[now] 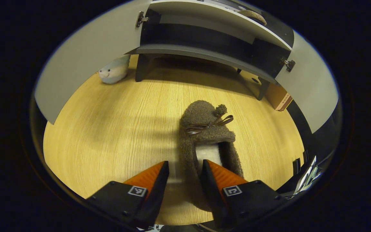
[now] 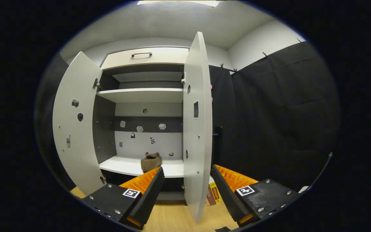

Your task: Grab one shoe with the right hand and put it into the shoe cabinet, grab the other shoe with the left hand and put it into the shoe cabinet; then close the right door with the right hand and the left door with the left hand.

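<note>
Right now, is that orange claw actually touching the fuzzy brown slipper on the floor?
Cannot tell. In the left gripper view the left claw straddles the slipper, its right finger overlapping the slipper's opening and its left finger off to the side, but whether any pad presses it isn't plain.

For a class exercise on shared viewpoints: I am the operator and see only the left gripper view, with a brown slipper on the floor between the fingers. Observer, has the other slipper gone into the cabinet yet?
Observer: Yes. In the right gripper view a brown slipper sits on the cabinet's lower shelf.
Operator: Is the right gripper busy?
Observer: No. The right gripper is open and empty, facing the cabinet.
Operator: Are the doors shut?
Observer: No. The right door stands open, edge toward that gripper; the left door is open too.
</note>
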The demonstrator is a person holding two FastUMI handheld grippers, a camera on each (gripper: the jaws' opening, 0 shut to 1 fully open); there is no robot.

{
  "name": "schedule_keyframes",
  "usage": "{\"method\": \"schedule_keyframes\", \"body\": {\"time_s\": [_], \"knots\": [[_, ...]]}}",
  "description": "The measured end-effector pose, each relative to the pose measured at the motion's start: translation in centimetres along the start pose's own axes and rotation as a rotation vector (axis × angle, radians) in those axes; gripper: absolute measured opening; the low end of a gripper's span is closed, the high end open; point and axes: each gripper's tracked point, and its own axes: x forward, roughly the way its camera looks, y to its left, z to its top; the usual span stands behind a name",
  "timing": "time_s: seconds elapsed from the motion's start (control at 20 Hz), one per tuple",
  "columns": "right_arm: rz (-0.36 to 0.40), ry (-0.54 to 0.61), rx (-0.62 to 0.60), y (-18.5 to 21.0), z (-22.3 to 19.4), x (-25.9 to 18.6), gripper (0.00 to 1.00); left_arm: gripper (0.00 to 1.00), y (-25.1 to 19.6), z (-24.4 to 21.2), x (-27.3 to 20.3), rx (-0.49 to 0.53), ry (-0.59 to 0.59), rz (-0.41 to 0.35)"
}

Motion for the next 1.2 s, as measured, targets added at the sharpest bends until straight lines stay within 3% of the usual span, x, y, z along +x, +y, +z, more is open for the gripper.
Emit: {"method": "schedule_keyframes", "body": {"time_s": [0.05,0.15,0.2,0.25,0.35,0.6,0.95,1.2], "knots": [[0.006,0.002,0.004,0.0,0.0,0.1,0.92,0.46,0.0,-0.2,0.1,-0.004,0.023,0.015],[0.010,0.008,0.001,-0.1,-0.3,0.2,0.92,0.37,0.9,-0.1,0.1,0.005,0.061,0.055],[0.010,0.011,-0.003,-0.2,-0.4,0.2,0.92,0.13,0.8,-0.1,0.0,-0.011,0.072,0.057],[0.008,0.015,-0.007,-0.4,-0.6,0.2,0.92,0.07,1.0,0.2,0.0,-0.023,0.074,0.058],[0.010,0.019,-0.009,-0.5,-0.8,0.1,0.93,0.07,1.2,0.5,-0.8,-0.031,0.081,0.067],[0.025,0.015,-0.001,-0.9,-1.2,-0.3,0.93,0.07,-1.2,4.0,-6.9,-0.044,0.022,-0.015],[0.049,0.001,0.050,-1.5,-1.2,-0.6,0.92,0.07,-4.8,12.2,-16.6,-0.034,-0.113,-0.082],[0.042,-0.002,0.090,-3.3,-1.7,-0.9,0.92,0.07,-7.2,19.9,-18.9,-0.004,-0.228,-0.099]]}}
